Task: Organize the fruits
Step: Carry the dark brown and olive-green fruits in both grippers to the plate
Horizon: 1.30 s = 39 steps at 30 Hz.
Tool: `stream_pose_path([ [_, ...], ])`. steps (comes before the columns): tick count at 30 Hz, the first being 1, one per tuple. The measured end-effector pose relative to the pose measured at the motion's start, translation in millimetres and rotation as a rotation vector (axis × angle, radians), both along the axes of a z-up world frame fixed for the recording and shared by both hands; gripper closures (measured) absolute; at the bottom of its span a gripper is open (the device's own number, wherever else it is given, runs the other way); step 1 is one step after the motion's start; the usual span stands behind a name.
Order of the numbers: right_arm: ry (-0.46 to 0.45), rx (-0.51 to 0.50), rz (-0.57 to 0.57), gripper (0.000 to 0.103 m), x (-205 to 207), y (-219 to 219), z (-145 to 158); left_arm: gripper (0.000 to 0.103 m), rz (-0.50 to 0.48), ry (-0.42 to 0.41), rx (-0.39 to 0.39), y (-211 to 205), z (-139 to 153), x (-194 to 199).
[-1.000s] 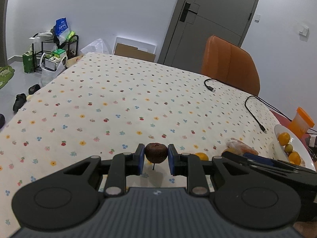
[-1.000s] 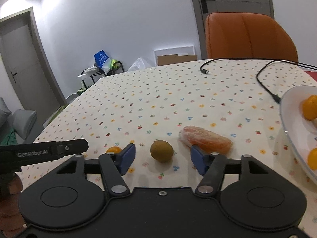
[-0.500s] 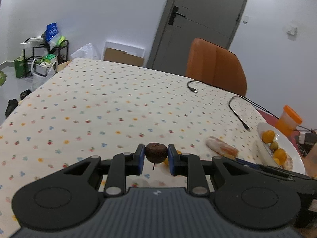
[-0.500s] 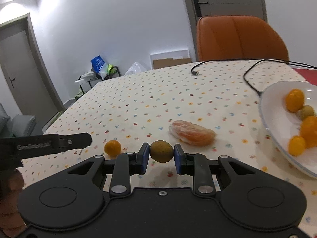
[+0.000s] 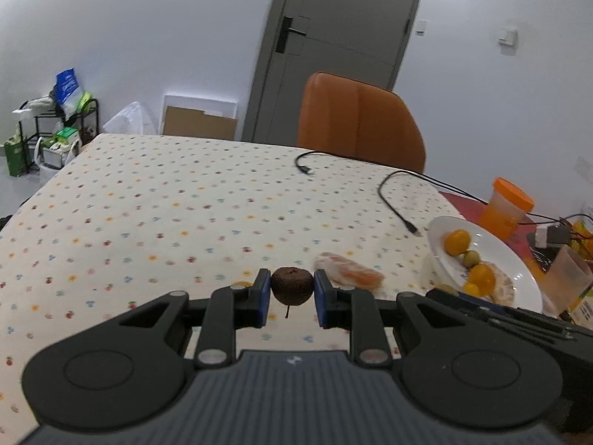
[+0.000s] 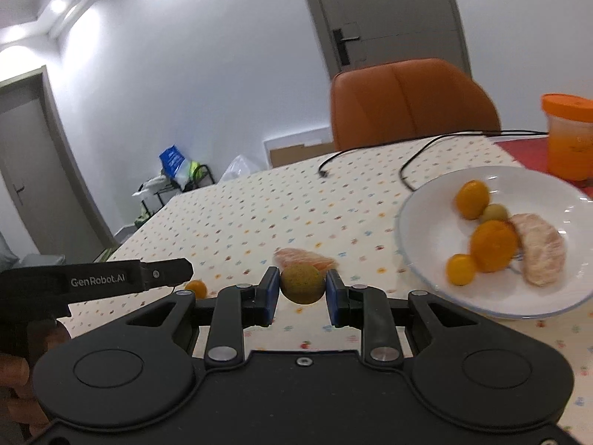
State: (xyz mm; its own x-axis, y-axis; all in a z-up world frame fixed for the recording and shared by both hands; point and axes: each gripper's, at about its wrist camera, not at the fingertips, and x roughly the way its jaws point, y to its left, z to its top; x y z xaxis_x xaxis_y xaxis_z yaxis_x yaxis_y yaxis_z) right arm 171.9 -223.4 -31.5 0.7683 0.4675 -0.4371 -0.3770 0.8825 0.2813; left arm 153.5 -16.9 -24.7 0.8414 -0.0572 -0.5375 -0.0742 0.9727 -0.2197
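My left gripper (image 5: 291, 292) is shut on a dark brown wrinkled fruit (image 5: 291, 284) with a thin stem, held above the dotted tablecloth. My right gripper (image 6: 302, 284) is shut on a round olive-green fruit (image 6: 302, 282), lifted off the table left of the white plate (image 6: 426, 244). The plate holds several orange fruits (image 6: 493, 245), a small green one (image 6: 495, 212) and a peeled citrus segment (image 6: 542, 247). Another peeled segment (image 6: 304, 256) lies on the cloth just beyond the green fruit. A small orange fruit (image 6: 196, 287) lies to the left, under the left gripper's body.
Two black cables (image 5: 393, 200) trail across the far right of the table. An orange-lidded jar (image 6: 570, 137) stands behind the plate on a red mat. An orange chair (image 5: 359, 122) sits at the far edge. A shelf with bags (image 5: 55, 126) stands on the floor.
My right gripper closed on the green fruit and lifted it toward the plate. My left gripper, still holding the brown fruit, has swung right, bringing the plate further into view.
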Motion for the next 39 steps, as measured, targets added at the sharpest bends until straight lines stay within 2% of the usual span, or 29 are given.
stream_pose_path([
  [15,-0.033,0.059,-0.119,0.078,-14,-73,3,0.08,-0.11,-0.04,0.038,-65,15,4],
  [35,-0.03,0.071,-0.22,0.078,-6,-117,-7,0.08,-0.199,-0.049,0.042,-115,12,32],
  [36,-0.027,0.073,-0.221,0.077,-5,-119,-7,0.08,-0.199,-0.047,0.043,-116,12,34],
  [39,-0.033,0.066,-0.233,0.066,-5,-121,-8,0.08,-0.205,-0.044,0.046,-122,10,39],
])
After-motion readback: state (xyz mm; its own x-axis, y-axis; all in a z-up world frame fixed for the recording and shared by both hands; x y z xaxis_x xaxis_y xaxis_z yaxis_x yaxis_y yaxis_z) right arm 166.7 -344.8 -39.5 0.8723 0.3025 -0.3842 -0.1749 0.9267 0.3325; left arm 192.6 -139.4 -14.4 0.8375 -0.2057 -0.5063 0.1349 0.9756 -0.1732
